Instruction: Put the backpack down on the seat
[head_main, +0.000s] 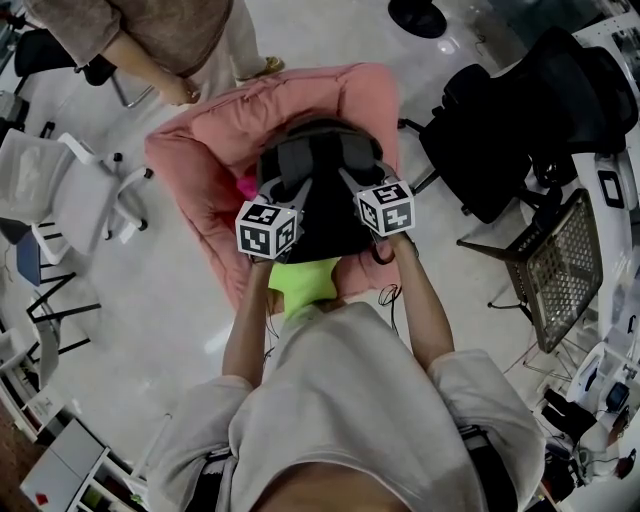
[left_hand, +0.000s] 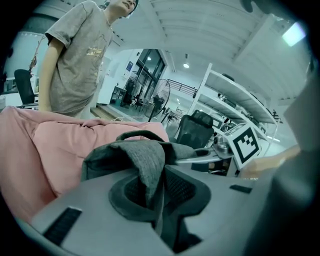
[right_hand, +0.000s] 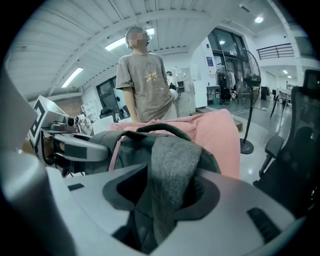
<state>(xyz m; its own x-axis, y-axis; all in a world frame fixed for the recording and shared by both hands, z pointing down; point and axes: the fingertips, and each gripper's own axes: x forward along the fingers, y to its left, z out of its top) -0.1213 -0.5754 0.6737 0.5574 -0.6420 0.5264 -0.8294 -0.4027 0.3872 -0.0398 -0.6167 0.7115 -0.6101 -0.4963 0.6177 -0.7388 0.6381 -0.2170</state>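
Backpack: the dark grey backpack (head_main: 318, 205) sat upright at the middle of the seat, its top handle toward the back edge; whether its full weight rested there could not be told.
Seat: the pink cushioned seat (head_main: 195, 190) showed bare at its left edge and back corners.
Left gripper: the left gripper (left_hand: 155, 186) was nearly closed, jaws pinching the left strap (left_hand: 149, 162), a grey shoulder strap.
Right gripper: the right gripper (right_hand: 165, 197) stood partly open; the right strap (right_hand: 172, 162) hung loosely between its jaws, with a gap on one side.
Surroundings: a person (head_main: 165, 40) stood just beyond the seat's back edge; a black office chair (head_main: 520, 130) was right of it and a white chair (head_main: 60, 190) left.
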